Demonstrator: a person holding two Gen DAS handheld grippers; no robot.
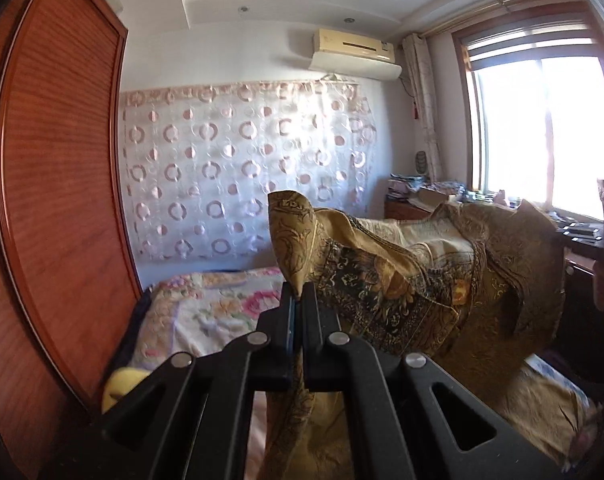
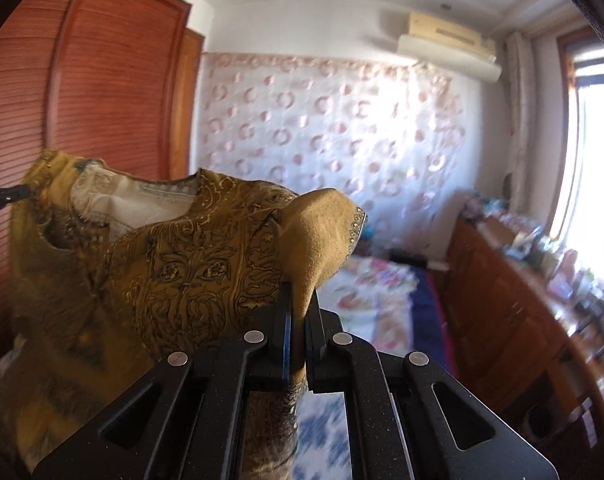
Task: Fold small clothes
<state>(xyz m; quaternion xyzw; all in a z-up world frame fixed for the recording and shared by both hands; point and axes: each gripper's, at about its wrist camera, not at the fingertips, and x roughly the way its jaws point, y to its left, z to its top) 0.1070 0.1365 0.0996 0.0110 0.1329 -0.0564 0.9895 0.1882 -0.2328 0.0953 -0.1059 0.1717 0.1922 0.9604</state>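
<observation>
You hold the top [image 1: 402, 280] up in the air between your two grippers, above the bed [image 1: 205, 308]. Your left gripper [image 1: 298, 300] has its jaws pressed together on a fold of the mustard cloth, pinching it tight; a peak of the fabric stands up just past the fingertips and more of it hangs down between the black fingers toward the camera. From there the top stretches away to the right of the left wrist view, its dark paisley print facing you and its pale lining showing along the upper edge. Your right gripper [image 2: 299, 308] is likewise clamped on the top [image 2: 189, 264], with a plain mustard flap bulging above the fingertips and a strip of cloth trailing down between the fingers. In the right wrist view the neckline gapes open to the left, showing the whitish inside, and the far shoulder ends at the black tip of your left gripper [image 2: 19, 191] at the frame's left edge. The bed [image 2: 374, 300] with its floral cover lies below and beyond the top. A wooden wardrobe [image 1: 61, 160] stands on the left, a circle-patterned curtain [image 1: 241, 160] covers the far wall, and a bright window [image 1: 542, 128] is on the right. The right wrist view is somewhat blurred.
</observation>
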